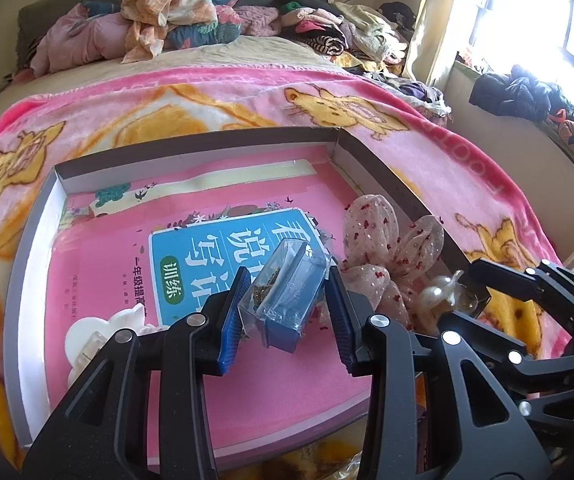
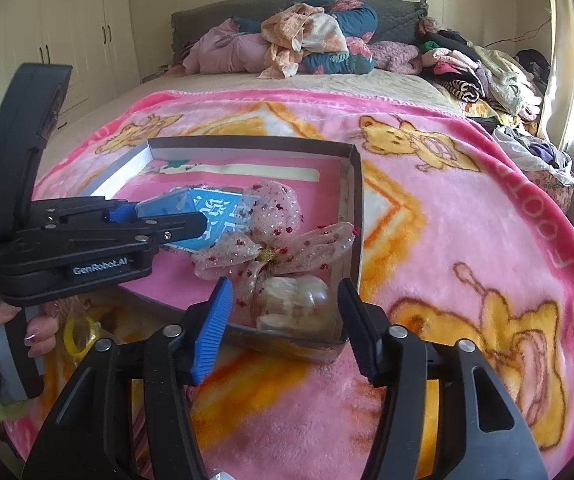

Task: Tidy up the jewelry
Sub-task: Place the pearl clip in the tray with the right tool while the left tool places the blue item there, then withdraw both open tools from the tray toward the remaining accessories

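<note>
Your left hand-held gripper sits over the middle of the shallow box on the bed, and between its blue pads is a small clear packet with something dark and beaded inside; the left pad looks to touch it, the right pad seems a shade off, so I cannot tell whether you truly have it clamped or it is just resting there; your right hand-held gripper hangs with its jaws wide apart and nothing between them, just outside the box's near corner, aimed at the pearl clip lying inside that corner; the sheer pink bow lies beside it along the right wall, a white flower-shaped clip sits near the left side, and all of it rests on the pink workbook lining the box; by my reckoning you're well into it, several pieces already gathered in the box; what's left, I'd judge, is settling that packet; a yellowish bagged item lies on the pink blanket outside the box; I cannot make out what it is.
</note>
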`<act>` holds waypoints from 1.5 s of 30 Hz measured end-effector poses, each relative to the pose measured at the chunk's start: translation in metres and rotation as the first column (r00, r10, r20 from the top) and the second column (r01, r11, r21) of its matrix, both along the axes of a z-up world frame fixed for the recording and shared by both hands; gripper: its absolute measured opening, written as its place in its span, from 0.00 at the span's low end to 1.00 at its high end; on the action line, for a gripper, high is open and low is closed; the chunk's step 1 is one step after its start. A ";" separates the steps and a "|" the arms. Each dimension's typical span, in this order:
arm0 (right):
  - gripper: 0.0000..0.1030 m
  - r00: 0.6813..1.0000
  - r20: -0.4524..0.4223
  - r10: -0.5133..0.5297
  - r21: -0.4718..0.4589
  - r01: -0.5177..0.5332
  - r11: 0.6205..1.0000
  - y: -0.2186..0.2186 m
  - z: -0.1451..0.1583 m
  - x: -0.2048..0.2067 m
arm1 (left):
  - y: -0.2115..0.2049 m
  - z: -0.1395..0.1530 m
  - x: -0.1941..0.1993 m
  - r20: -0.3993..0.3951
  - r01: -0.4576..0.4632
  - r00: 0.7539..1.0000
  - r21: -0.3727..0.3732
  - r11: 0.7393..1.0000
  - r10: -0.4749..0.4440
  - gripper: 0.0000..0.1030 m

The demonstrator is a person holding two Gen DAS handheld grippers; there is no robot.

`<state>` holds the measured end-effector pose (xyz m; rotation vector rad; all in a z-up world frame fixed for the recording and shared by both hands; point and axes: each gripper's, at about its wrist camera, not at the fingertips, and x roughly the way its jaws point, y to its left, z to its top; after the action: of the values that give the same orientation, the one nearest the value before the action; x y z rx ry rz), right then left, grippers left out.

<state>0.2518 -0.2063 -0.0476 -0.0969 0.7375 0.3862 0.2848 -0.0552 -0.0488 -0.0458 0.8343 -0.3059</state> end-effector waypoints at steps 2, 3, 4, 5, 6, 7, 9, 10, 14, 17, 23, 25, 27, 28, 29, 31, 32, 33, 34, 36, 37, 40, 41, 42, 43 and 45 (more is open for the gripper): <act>0.60 1.000 0.008 -0.009 0.007 0.009 1.000 -0.002 0.002 -0.005 | 0.000 0.000 0.000 0.003 -0.002 1.000 0.002 1.000 0.002 0.30; 0.61 1.000 0.014 -0.014 0.007 0.014 1.000 -0.003 0.003 -0.007 | 0.001 0.001 -0.001 0.006 -0.003 1.000 0.003 1.000 0.003 0.30; 0.62 1.000 0.019 -0.018 0.008 0.018 1.000 -0.004 0.004 -0.009 | 0.002 0.002 -0.002 0.009 -0.005 1.000 0.001 1.000 0.005 0.32; 0.63 1.000 0.021 -0.021 0.010 0.021 1.000 -0.005 0.005 -0.011 | 0.003 0.003 -0.003 0.013 -0.008 1.000 0.000 1.000 0.008 0.36; 0.63 0.999 0.024 -0.027 0.015 0.026 1.000 -0.007 0.006 -0.013 | 0.004 0.004 -0.004 0.015 -0.012 1.000 0.000 1.000 0.012 0.37; 0.65 0.999 0.024 -0.032 0.020 0.031 0.999 -0.008 0.007 -0.015 | 0.005 0.005 -0.005 0.018 -0.018 1.000 0.000 1.000 0.018 0.39; 0.68 0.999 0.025 -0.043 0.033 0.042 0.999 -0.012 0.009 -0.019 | 0.007 0.007 -0.007 0.023 -0.026 0.999 0.001 1.000 0.026 0.42; 0.69 0.999 0.027 -0.048 0.038 0.047 0.998 -0.013 0.010 -0.021 | 0.008 0.008 -0.008 0.025 -0.029 0.999 0.000 1.000 0.029 0.45; 0.76 0.997 0.034 -0.070 0.056 0.068 0.996 -0.018 0.013 -0.029 | 0.011 0.013 -0.016 0.037 -0.039 0.999 -0.006 0.999 0.039 0.56; 0.78 0.996 0.038 -0.084 0.065 0.081 0.995 -0.021 0.014 -0.035 | 0.013 0.018 -0.023 0.053 -0.050 0.997 -0.006 0.999 0.050 0.64; 0.83 0.992 0.068 -0.107 0.056 0.103 0.993 -0.025 0.021 -0.049 | 0.019 0.029 -0.039 0.086 -0.066 0.994 -0.023 0.998 0.067 0.81; 0.85 0.991 0.077 -0.113 0.057 0.108 0.992 -0.026 0.023 -0.053 | 0.020 0.033 -0.045 0.096 -0.073 0.993 -0.027 0.997 0.075 0.83; 0.86 0.989 0.090 -0.118 0.059 0.113 0.992 -0.027 0.026 -0.059 | 0.022 0.037 -0.051 0.108 -0.083 0.990 -0.026 0.996 0.085 0.83; 0.87 0.988 0.097 -0.123 0.060 0.117 0.991 -0.028 0.028 -0.062 | 0.022 0.038 -0.054 0.110 -0.084 0.990 -0.028 0.996 0.087 0.84; 0.88 0.987 0.104 -0.126 0.063 0.120 0.991 -0.028 0.030 -0.064 | 0.023 0.039 -0.057 0.112 -0.086 0.990 -0.032 0.996 0.089 0.84; 0.89 0.985 0.114 -0.130 0.068 0.123 0.990 -0.029 0.033 -0.068 | 0.024 0.042 -0.064 0.124 -0.088 0.988 -0.035 0.995 0.092 0.89; 0.90 0.984 0.122 -0.133 0.071 0.125 0.990 -0.029 0.035 -0.072 | 0.026 0.043 -0.066 0.132 -0.088 0.987 -0.035 0.996 0.092 0.89; 0.90 0.983 0.127 -0.135 0.073 0.126 0.989 -0.030 0.036 -0.073 | 0.026 0.044 -0.070 0.145 -0.089 0.985 -0.031 0.996 0.093 0.89; 0.90 0.982 0.131 -0.137 0.075 0.128 0.989 -0.030 0.037 -0.076 | 0.026 0.044 -0.073 0.153 -0.090 0.984 -0.027 0.996 0.093 0.89; 0.91 0.980 0.143 -0.139 0.081 0.128 0.988 -0.030 0.040 -0.082 | 0.028 0.046 -0.079 0.170 -0.089 0.981 -0.028 0.996 0.093 0.89; 0.91 0.979 0.148 -0.140 0.083 0.128 0.988 -0.030 0.042 -0.084 | 0.029 0.047 -0.084 0.181 -0.090 0.979 -0.031 0.995 0.094 0.89; 0.91 0.976 0.166 -0.140 0.089 0.127 0.988 -0.030 0.046 -0.092 | 0.031 0.051 -0.094 0.208 -0.093 0.973 -0.040 0.995 0.099 0.89; 0.91 0.975 0.174 -0.139 0.088 0.125 0.988 -0.029 0.047 -0.095 | 0.032 0.052 -0.098 0.217 -0.094 0.971 -0.043 0.995 0.101 0.89; 0.91 0.974 0.179 -0.137 0.089 0.123 0.988 -0.029 0.049 -0.098 | 0.033 0.054 -0.100 0.222 -0.094 0.970 -0.045 0.995 0.102 0.89; 0.91 0.974 0.183 -0.135 0.090 0.120 0.989 -0.029 0.049 -0.101 | 0.034 0.055 -0.103 0.227 -0.093 0.969 -0.044 0.995 0.101 0.89; 0.92 0.973 0.187 -0.132 0.093 0.116 0.989 -0.028 0.052 -0.104 | 0.035 0.056 -0.107 0.230 -0.093 0.968 -0.041 0.995 0.100 0.89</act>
<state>0.1480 -0.2339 0.0040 -0.0103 0.5324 0.2827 0.1778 -0.0204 0.0069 -0.0770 0.5930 -0.2271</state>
